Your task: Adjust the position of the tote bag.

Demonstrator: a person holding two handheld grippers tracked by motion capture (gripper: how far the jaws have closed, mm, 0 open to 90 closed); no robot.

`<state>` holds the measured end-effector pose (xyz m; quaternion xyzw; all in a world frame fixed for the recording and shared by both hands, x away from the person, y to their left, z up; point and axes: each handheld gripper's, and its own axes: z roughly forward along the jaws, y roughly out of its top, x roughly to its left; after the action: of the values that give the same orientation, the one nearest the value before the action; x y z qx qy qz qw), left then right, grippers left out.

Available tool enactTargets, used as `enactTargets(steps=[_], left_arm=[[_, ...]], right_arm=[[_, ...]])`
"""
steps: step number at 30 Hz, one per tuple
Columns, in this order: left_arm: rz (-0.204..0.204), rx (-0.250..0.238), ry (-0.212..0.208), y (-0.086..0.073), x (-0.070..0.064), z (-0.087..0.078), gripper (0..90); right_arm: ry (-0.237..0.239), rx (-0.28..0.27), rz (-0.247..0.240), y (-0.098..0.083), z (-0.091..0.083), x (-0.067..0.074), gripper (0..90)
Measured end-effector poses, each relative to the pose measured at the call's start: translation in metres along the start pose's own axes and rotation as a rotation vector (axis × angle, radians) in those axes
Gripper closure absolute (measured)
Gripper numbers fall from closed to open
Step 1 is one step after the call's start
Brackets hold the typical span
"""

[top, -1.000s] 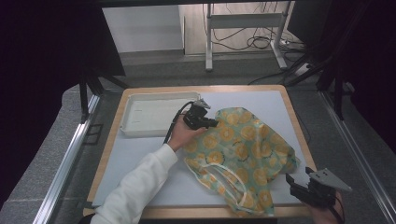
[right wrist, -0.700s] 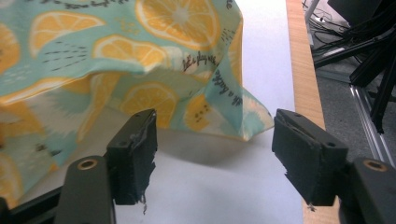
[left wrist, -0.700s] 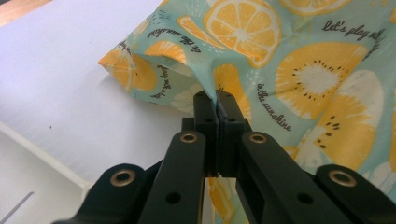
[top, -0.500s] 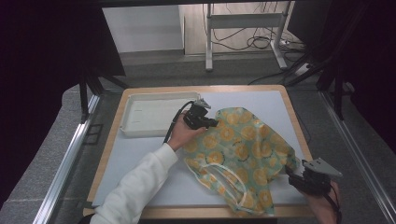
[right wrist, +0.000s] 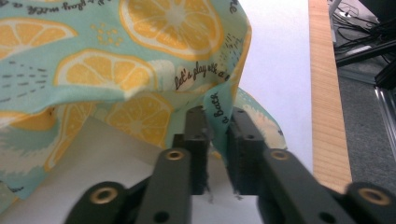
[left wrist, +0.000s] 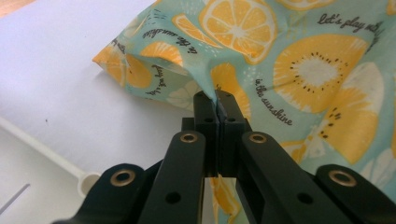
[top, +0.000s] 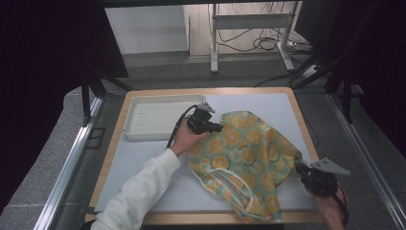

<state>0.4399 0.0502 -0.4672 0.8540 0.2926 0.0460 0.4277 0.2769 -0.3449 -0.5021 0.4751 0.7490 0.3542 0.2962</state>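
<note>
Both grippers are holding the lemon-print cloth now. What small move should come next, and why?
Probably draw the two grippers a little apart to stretch the cloth flat. The left gripper is shut on a fold at one edge, and the right gripper pinches the opposite edge. Between them the cloth lies rumpled on the white mat.

Teal cloth [top: 246,158] with orange and yellow citrus slices and black script, white tray [top: 155,122], pale mat [top: 143,163], black grippers [left wrist: 215,100]

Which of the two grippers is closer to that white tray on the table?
Left. The left gripper sits just beside the white tray, pinching the fruit-print cloth; the right gripper is across the cloth, at the table's near right corner.
</note>
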Motion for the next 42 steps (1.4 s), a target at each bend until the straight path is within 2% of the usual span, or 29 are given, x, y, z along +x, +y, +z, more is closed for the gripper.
enactTargets(steps=[9, 32, 42], left_arm=[[0.003, -0.006, -0.008, -0.007, -0.002, -0.009, 89.6], [0.008, -0.017, -0.025, -0.014, -0.008, -0.017, 89.7], [0.018, -0.025, -0.039, -0.023, -0.014, -0.029, 89.7]], right_arm=[[-0.007, -0.009, 0.005, 0.003, 0.003, -0.001, 87.7], [-0.010, -0.017, 0.022, 0.003, 0.004, -0.004, 88.7], [-0.013, -0.019, 0.038, 0.011, 0.010, -0.008, 88.8]])
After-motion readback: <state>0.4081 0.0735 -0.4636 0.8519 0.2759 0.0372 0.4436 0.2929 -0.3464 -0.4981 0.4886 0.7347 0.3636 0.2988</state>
